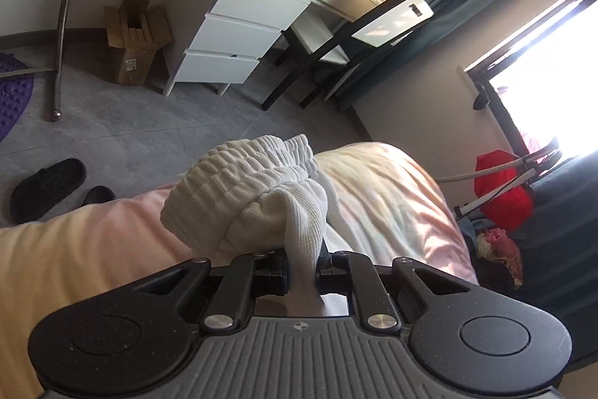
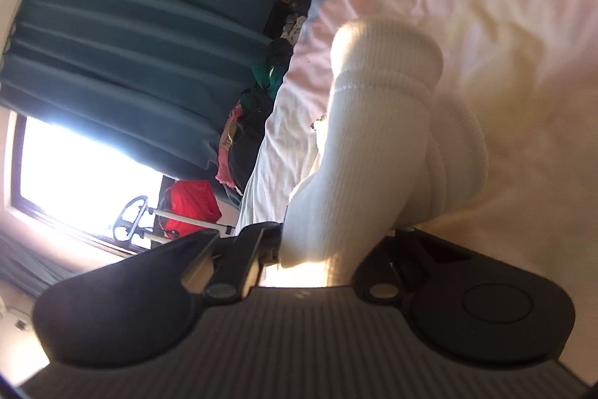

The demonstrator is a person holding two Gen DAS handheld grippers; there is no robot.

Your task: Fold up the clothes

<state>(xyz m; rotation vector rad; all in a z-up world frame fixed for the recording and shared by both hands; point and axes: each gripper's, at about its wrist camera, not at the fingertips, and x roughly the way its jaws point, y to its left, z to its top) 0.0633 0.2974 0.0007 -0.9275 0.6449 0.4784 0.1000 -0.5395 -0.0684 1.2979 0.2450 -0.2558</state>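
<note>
Both black tongs, left [image 1: 302,268] and right [image 2: 317,249], clench one bunched, ribbed white sock [image 1: 254,189] above the rumpled pink bed [image 1: 392,197].

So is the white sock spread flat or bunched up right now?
Bunched up: the white sock sits gathered, its ribbed cuff crumpled, above the pink bedding, one end pinched in the left gripper.

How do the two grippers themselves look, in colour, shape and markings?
Both look alike. The left gripper has a grey ribbed plate with a small round crosshair mark, two black round discs at its sides, black linkage bars and silver screw heads. The right gripper shows the same ribbed plate, black discs and bars, blurred and partly in shadow. No cables, hands or sleeves are visible.
</note>
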